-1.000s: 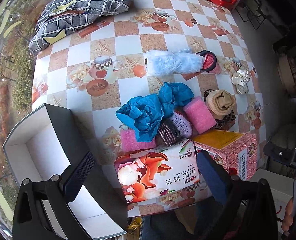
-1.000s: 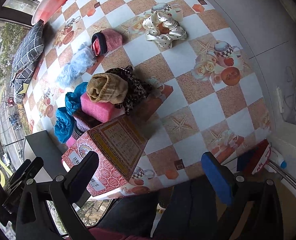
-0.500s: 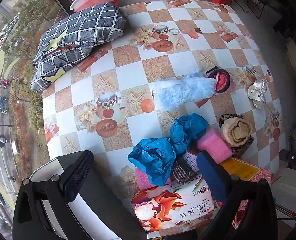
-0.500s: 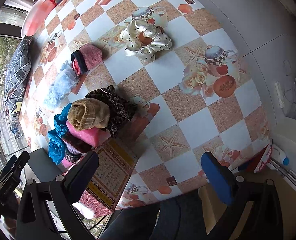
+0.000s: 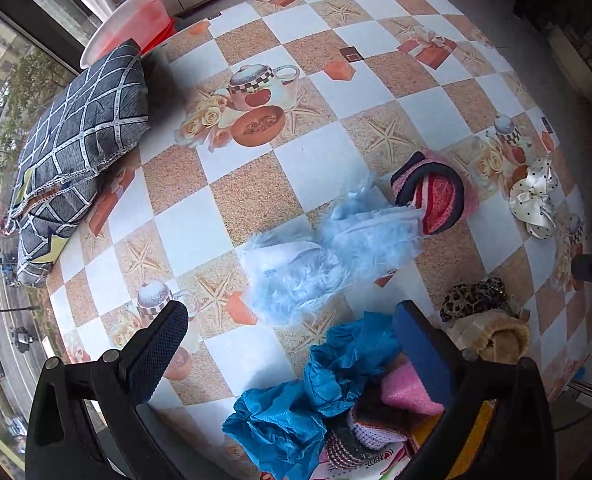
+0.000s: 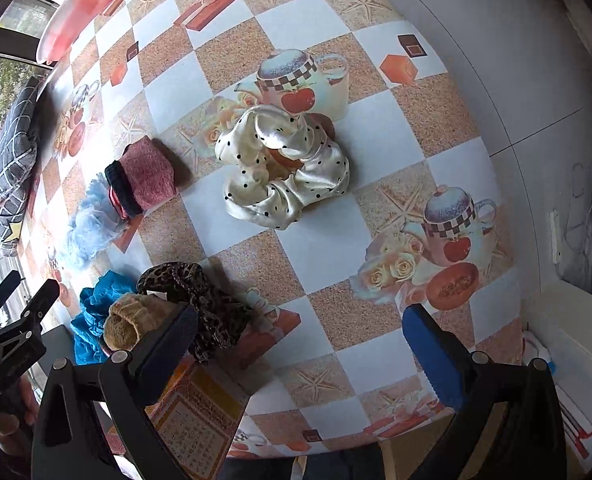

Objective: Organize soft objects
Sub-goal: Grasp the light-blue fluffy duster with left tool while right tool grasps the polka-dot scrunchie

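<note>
Both of my grippers are moving forward over the desk (image 5: 328,92) compared with a second ago; the tissue pack and the open box are sliding out of the bottom of the left view.

My left gripper (image 5: 292,344) is hanging with its fingers wide apart, holding nothing. The fluffy blue thing (image 5: 328,264) is lying just past it, in the middle of the frame, with its long side running from lower left to upper right. My right gripper (image 6: 300,340) is also spread wide and empty, and the spotted cream scrunchie (image 6: 286,172) is sitting straight ahead of it, in the middle.

I think each gripper is lining up on its own nearest thing.

The right view is showing the leopard cloth (image 6: 204,300) clearly; the left view is showing the checked pillow (image 5: 76,148) in the upper left better.
</note>
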`<state>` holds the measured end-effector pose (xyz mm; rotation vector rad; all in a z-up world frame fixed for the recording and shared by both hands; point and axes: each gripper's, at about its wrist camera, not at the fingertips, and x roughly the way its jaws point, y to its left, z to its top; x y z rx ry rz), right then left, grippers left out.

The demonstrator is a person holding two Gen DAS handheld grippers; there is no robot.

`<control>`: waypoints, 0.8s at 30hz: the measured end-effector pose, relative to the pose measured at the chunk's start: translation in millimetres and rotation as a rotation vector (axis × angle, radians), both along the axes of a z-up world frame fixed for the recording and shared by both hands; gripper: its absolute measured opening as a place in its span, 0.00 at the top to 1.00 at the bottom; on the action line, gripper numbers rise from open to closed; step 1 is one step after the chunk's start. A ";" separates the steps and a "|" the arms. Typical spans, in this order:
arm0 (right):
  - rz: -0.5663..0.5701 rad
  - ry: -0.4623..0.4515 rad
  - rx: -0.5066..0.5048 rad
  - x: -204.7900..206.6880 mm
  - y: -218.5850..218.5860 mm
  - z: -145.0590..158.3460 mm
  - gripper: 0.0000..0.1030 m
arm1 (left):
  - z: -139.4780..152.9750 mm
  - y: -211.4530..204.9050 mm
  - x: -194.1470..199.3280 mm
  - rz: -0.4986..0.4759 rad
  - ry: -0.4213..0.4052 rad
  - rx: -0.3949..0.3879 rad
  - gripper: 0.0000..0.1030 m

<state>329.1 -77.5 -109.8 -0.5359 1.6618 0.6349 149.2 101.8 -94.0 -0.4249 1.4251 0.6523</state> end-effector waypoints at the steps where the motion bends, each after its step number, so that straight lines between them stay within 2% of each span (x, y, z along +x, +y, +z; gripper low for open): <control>1: 0.008 -0.005 0.001 3.6 5.1 -3.9 0.00 | -5.3 0.8 4.1 -0.010 0.004 0.002 0.00; 6: 0.045 -0.038 0.001 14.8 29.2 -26.3 0.00 | -29.0 5.0 19.6 -0.030 0.019 -0.007 0.00; 16: 0.107 -0.074 -0.069 21.4 61.9 -78.1 0.00 | -69.9 15.0 27.9 0.030 0.040 -0.069 0.00; 18: 0.117 -0.100 -0.064 19.5 67.8 -76.3 0.00 | -75.3 15.5 28.9 0.039 0.046 -0.068 0.01; 24: 0.098 -0.090 -0.071 22.0 65.6 -74.8 0.00 | -82.7 18.4 36.3 0.055 0.033 -0.088 0.03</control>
